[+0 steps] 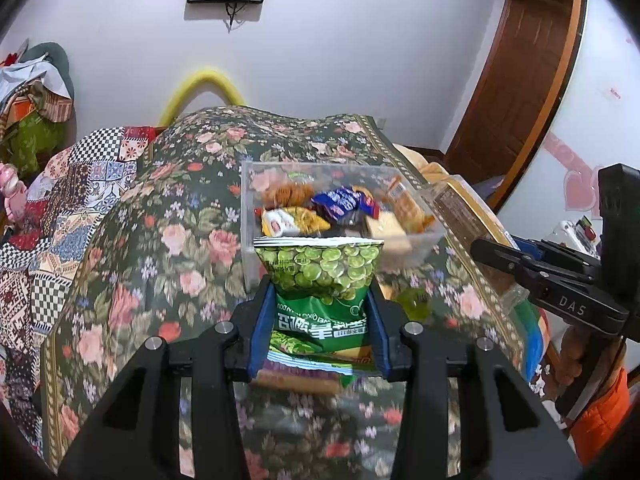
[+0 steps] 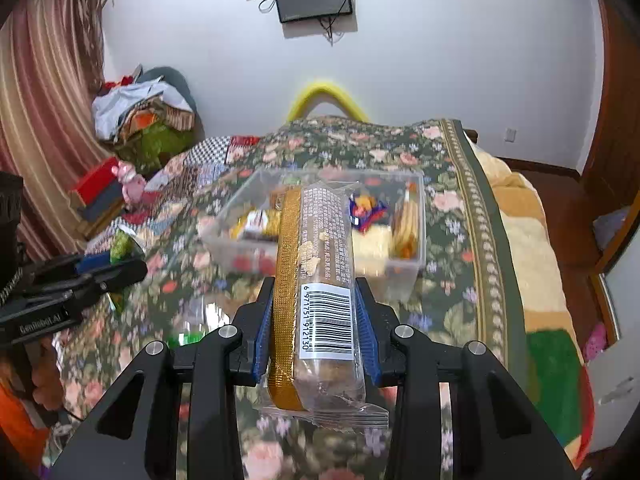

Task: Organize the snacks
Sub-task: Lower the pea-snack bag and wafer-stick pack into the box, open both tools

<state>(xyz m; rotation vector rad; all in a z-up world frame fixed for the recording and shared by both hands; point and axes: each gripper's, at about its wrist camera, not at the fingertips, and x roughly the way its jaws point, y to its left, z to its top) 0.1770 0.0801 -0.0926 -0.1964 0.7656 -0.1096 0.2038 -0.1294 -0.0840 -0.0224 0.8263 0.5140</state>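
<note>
Box [image 1: 256, 184] is the target, lying ahead of and below both grippers on the floral cover [image 1: 160, 240], already part full of snacks. Left gripper [image 1: 318, 308] is clamped on a green pea bag [image 1: 320, 276], blue pads pressing its two side edges; the bag's long axis runs straight forward along the fingers, its sealed end pointing at the box's near wall. Beneath that bag, a long brown pack and a small yellow-green item lie loose on the cover. Right gripper [image 2: 316, 320] is clamped on a clear-wrapped cake roll [image 2: 316, 248], gripped near the barcode end; its long axis also runs forward, and its far tip overlaps the box opening [image 2: 416, 216] in the right wrist view. I judge the right hand nearer to a drop, since its load seems to reach over the rim while the pea bag seems to stop short of it
</note>
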